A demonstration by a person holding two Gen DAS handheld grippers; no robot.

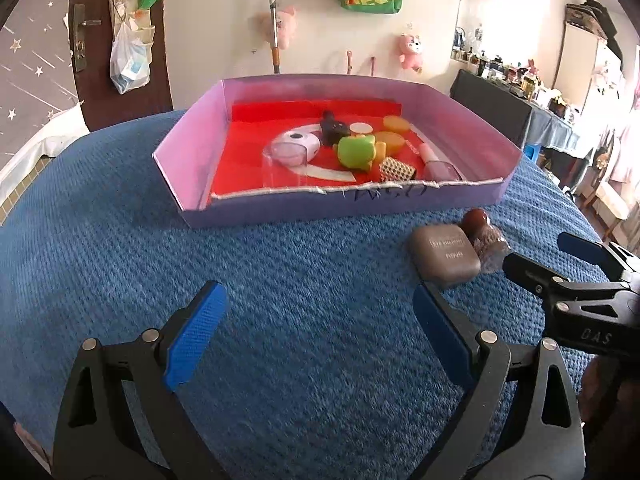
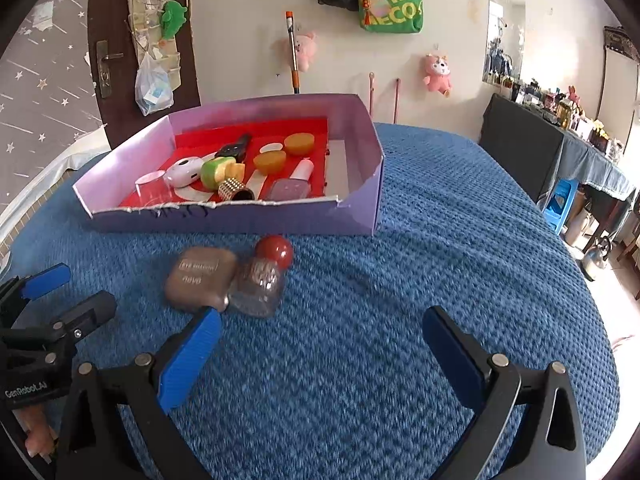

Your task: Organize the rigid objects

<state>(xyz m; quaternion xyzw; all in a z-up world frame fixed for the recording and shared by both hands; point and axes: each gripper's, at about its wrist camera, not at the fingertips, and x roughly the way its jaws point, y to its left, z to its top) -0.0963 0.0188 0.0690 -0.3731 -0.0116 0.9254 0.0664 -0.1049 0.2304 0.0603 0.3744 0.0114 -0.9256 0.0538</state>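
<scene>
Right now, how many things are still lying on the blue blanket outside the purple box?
2. A brown case and, touching its right side, a clear bottle with a red round cap, both on the blanket just in front of the purple box. Nothing else shows outside it.

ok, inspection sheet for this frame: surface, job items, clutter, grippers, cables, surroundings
Surface: blue textured cloth.
Job items: purple tray holds several small items; brown case and red-capped clear bottle lie touching on the cloth outside the tray.
Clutter: nothing seen.
Grippers: left gripper open, empty; right gripper open, empty, near the case.
Cables: nothing seen.
Surroundings: door, plush toys on wall, crowded side table.
</scene>
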